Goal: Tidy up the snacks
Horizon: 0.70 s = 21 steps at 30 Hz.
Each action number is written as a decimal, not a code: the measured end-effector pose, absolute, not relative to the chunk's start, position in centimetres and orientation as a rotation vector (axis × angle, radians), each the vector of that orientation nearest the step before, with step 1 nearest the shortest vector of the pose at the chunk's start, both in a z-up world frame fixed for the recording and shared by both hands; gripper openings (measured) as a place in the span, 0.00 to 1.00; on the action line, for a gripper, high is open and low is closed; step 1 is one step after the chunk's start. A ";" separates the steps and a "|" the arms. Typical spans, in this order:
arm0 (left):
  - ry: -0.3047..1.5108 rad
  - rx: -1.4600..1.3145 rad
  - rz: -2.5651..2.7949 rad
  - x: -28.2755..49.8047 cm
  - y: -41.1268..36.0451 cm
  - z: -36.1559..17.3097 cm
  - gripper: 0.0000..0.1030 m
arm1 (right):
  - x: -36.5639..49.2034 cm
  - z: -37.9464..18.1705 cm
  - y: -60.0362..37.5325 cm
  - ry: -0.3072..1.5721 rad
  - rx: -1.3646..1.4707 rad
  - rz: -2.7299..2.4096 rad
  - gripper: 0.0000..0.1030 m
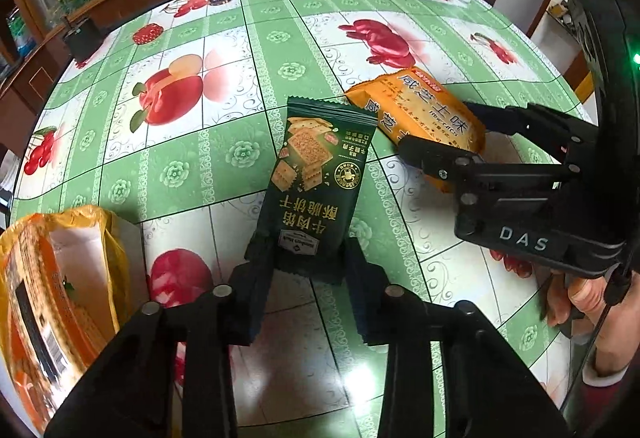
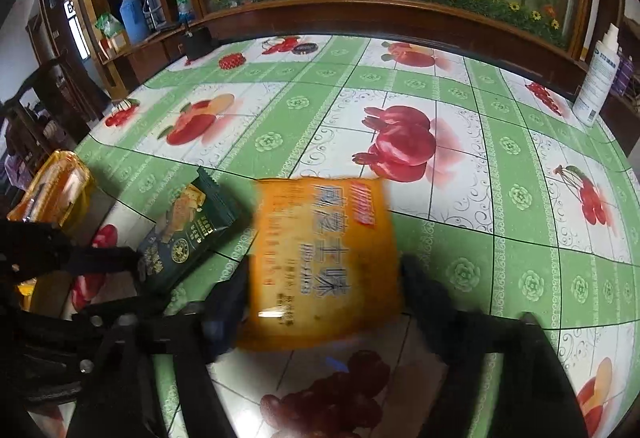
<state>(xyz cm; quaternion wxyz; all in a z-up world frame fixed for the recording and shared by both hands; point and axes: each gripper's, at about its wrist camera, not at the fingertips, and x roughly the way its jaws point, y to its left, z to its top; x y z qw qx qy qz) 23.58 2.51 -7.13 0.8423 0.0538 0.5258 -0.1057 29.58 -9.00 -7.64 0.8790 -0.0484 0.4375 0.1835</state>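
Fisheye warp, tabletop glare, motion blur

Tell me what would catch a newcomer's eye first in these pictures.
Two snack packs, each pinched in a gripper above the bright fruit-print tablecloth: the left gripper holds a dark green cracker pack, the right gripper an orange biscuit pack. An open yellow snack bag sits at the table's left edge.

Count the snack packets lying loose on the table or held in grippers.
2: a dark green packet in the left gripper, an orange packet in the right gripper. The yellow bag may hide more.
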 end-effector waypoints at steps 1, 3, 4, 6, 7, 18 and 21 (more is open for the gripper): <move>1.104 0.104 -0.230 23.4 2.4 -7.1 0.10 | 29.6 -7.6 -9.2 0.915 -0.087 0.388 0.69; 1.102 0.054 -0.247 23.3 2.4 -7.1 0.00 | 29.4 -7.6 -9.5 0.912 -0.073 0.389 0.68; 1.095 0.047 -0.242 23.1 2.4 -7.1 0.00 | 29.3 -7.5 -9.7 0.910 -0.064 0.389 0.68; 1.084 0.043 -0.237 22.7 2.3 -7.2 0.00 | 29.0 -7.5 -10.0 0.907 -0.051 0.388 0.68; 1.078 0.037 -0.238 22.5 2.2 -7.2 0.00 | 28.9 -7.4 -10.2 0.904 -0.045 0.387 0.68; 1.028 -0.029 -0.265 20.5 2.0 -7.1 0.00 | 27.6 -5.6 -11.0 0.853 -0.004 0.401 0.68; 0.999 -0.011 -0.278 21.0 1.8 -6.6 0.00 | 27.4 -5.2 -11.1 0.842 -0.001 0.401 0.68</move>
